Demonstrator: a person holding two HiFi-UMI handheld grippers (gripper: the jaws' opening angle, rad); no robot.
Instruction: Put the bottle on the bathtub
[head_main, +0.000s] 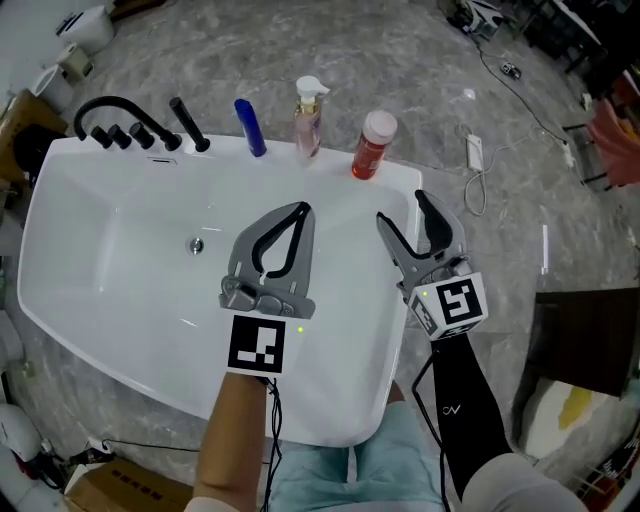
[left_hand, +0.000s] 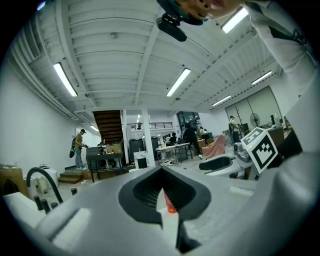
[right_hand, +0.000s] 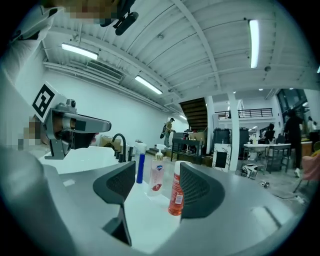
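**Booth:** Head view first. Where's the bottle?

**Me:** The red bottle (head_main: 374, 145) stands on the far rim of the bathtub (head_main: 110, 250), at its right corner. It's upright, long axis vertical, pale cap up. To its left on the same rim are a pump bottle (head_main: 308, 118) and a blue bottle (head_main: 250, 128), both upright. The black faucet (head_main: 120, 122) is at the left corner.

**Booth:** And your grippers?

**Me:** Both hover over the basin, pointing at that rim. My left gripper (head_main: 302, 209) has its tips pressed together with nothing in them. My right gripper (head_main: 402, 207) is spread wide and empty, its tips short of the red bottle and clear of it.

**Booth:** Over to the left gripper view.

**Me:** The left gripper (left_hand: 161, 171) has its jaws meeting at the tips. Through the loop behind them I see just a sliver of the red bottle (left_hand: 170, 205). The faucet (left_hand: 42, 181) is low on the left.

**Booth:** Right gripper view?

**Me:** The right gripper (right_hand: 157, 171) has its jaws wide apart, gripping nothing. Framed in the gap, the red bottle (right_hand: 176, 192) stands on the white rim (right_hand: 145, 220), close by the right-hand jaw. Its axis is straight up and down, cap on top. The pump bottle (right_hand: 157, 176) and blue bottle (right_hand: 141, 167) line up to its left, also upright, with the faucet (right_hand: 120, 142) behind them. My left gripper (right_hand: 107, 123) pokes in from the left.
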